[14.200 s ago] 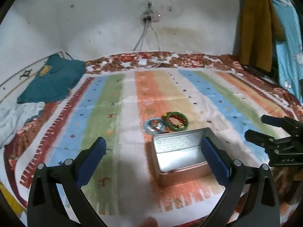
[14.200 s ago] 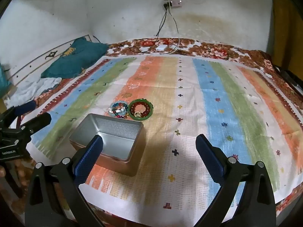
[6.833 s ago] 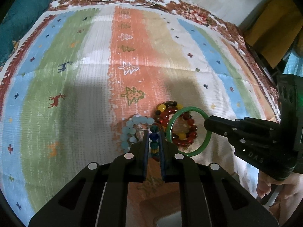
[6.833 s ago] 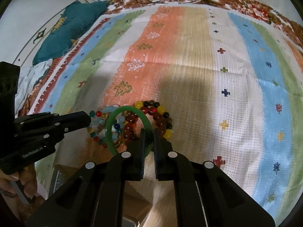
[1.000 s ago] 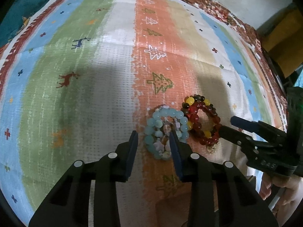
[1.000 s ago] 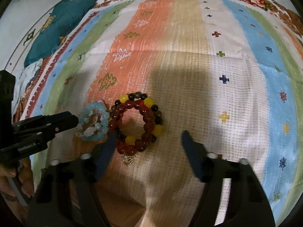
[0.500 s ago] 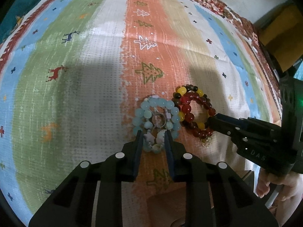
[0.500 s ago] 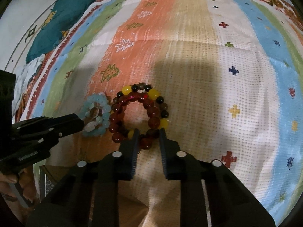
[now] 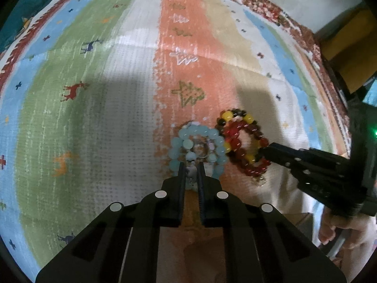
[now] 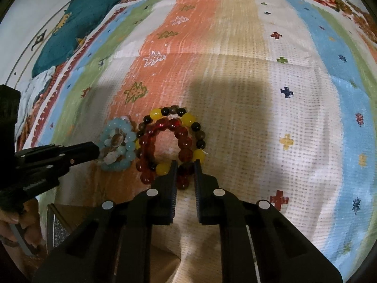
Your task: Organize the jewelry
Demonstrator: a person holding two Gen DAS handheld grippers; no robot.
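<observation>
Beside the green tree motif, my left tool and right tool have just closed, gripping the pale blue bracelet and red bracelet, ready for lifting.

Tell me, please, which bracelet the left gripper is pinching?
The pale blue bead bracelet, in the left gripper; the right gripper pinches the red-and-yellow bead bracelets.

Two bracelets are lying side by side, touching, on the bedspread: the aqua bracelet sitting left of the red bracelet, just ahead of my jaws.
</observation>
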